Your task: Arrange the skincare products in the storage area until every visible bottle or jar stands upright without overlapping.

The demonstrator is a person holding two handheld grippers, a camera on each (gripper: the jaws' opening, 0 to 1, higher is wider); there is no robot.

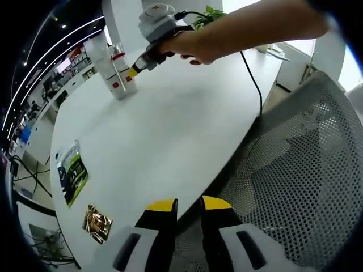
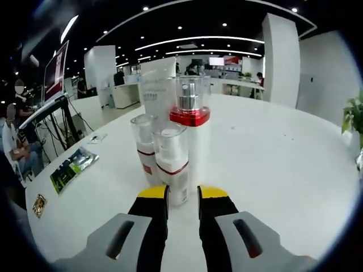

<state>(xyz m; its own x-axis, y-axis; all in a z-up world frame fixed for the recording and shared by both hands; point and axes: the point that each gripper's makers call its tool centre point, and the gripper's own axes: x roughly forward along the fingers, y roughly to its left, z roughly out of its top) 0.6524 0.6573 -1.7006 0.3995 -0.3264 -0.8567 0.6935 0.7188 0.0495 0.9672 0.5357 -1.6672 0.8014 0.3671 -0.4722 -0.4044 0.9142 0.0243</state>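
My right hand-held gripper sits low over the white desk, its yellow-tipped jaws slightly apart, with the small clear-capped bottle right at their tips; I cannot tell whether they touch it. Just behind and left of it stands a second small bottle, and behind both a tall bottle with a red collar and clear cap, next to a tall white tube. All stand upright, clustered close together. To the left on the desk lie a green and black sachet and a small gold packet.

My left hand-held gripper hangs at the near desk edge, jaws slightly spread and holding nothing, beside a grey mesh chair back. From here my hand shows far across the desk by the bottles.
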